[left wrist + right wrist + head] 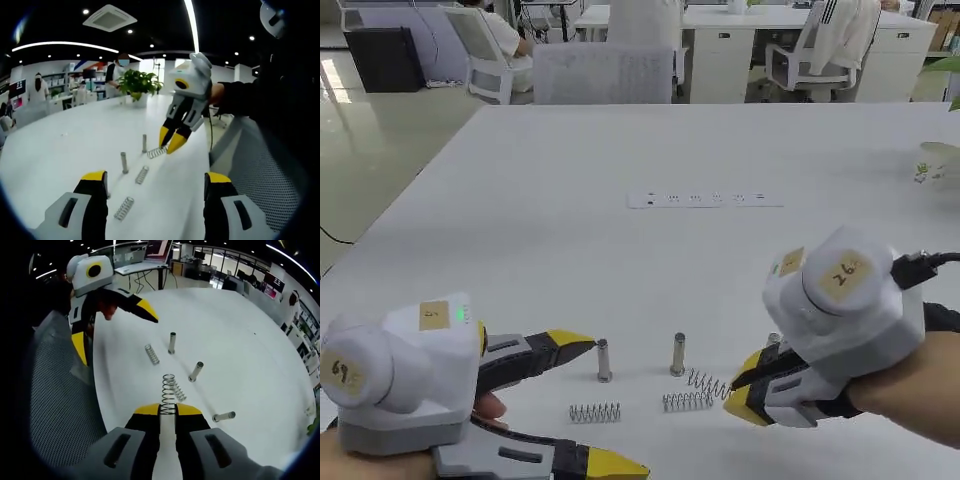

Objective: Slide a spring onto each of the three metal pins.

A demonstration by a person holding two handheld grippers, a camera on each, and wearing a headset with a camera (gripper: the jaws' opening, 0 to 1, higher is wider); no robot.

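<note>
Right gripper clamped on one spring; none of the three pins carries a spring.

Right gripper [168, 408]: jaws together on the held spring [168, 389], which sticks out ahead of the tips; left gripper [156, 177]: jaws wide apart, sitting at 8 o'clock in the head view. Three pins stand upright in a row on the white table [620, 250]: left pin [604, 360]; middle pin [678, 354]; right pin [773, 342], partly hidden behind the right gripper. Left loose spring [595, 412] lies flat at 6 o'clock of the left pin; right loose spring [686, 402] lies flat at 6 o'clock of the middle pin, just beside the held spring.
</note>
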